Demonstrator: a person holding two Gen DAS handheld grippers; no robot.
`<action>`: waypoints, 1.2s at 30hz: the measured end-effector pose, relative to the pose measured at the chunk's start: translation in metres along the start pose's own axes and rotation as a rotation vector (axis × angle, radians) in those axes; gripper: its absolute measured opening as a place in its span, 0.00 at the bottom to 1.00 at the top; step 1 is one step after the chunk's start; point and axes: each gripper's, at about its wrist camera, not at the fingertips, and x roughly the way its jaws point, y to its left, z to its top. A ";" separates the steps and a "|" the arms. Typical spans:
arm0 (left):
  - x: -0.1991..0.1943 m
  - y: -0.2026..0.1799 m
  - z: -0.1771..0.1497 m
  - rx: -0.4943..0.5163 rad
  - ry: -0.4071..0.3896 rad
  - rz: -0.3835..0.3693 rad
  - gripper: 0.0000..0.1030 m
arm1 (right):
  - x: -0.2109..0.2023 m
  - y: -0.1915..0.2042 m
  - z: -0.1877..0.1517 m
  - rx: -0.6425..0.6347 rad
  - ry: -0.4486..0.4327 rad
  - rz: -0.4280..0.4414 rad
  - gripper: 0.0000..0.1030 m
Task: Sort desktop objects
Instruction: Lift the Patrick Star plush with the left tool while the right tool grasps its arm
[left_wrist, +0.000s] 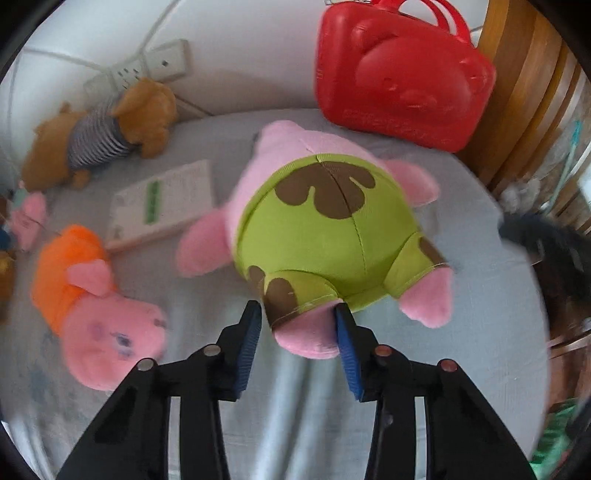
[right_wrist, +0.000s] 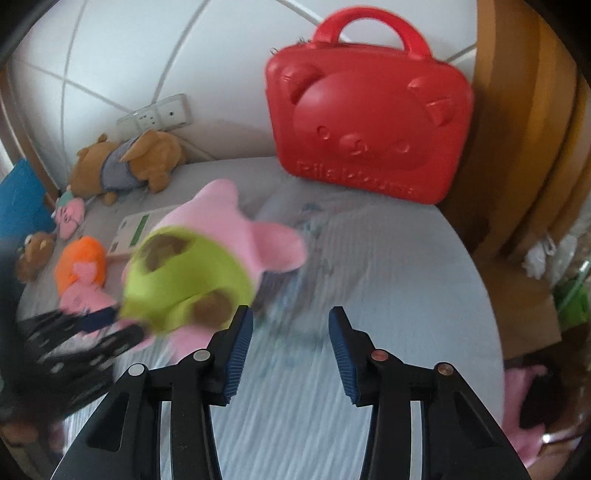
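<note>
The left hand-held gripper (left_wrist: 298, 314) is clenched on one pink foot of the pink plush in green shorts (left_wrist: 325, 221), lying mid-bench (left_wrist: 480, 295) on its front. The right hand-held gripper (right_wrist: 291, 325) is released, nothing between its pads. Sorting appears barely begun: one red bear-face case (right_wrist: 369, 125) is shut, one orange-clad pink plush (left_wrist: 92, 295) and one striped brown plush (left_wrist: 99, 136) lie loose.

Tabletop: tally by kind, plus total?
Plush toys: 5, namely star plush, orange-hooded pig, striped-shirt dog, small pink plush, small brown bear
Red case: 1
Booklet: 1
Total: 7
</note>
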 end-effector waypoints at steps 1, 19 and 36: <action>-0.001 0.007 -0.001 0.003 -0.005 0.026 0.39 | 0.011 -0.002 0.006 0.003 0.005 0.013 0.52; 0.000 0.056 0.002 -0.023 -0.014 0.077 0.39 | 0.080 0.025 0.020 0.040 0.098 0.223 0.30; -0.043 0.076 -0.046 0.020 -0.071 0.108 0.92 | 0.022 0.094 -0.099 0.116 0.204 0.364 0.29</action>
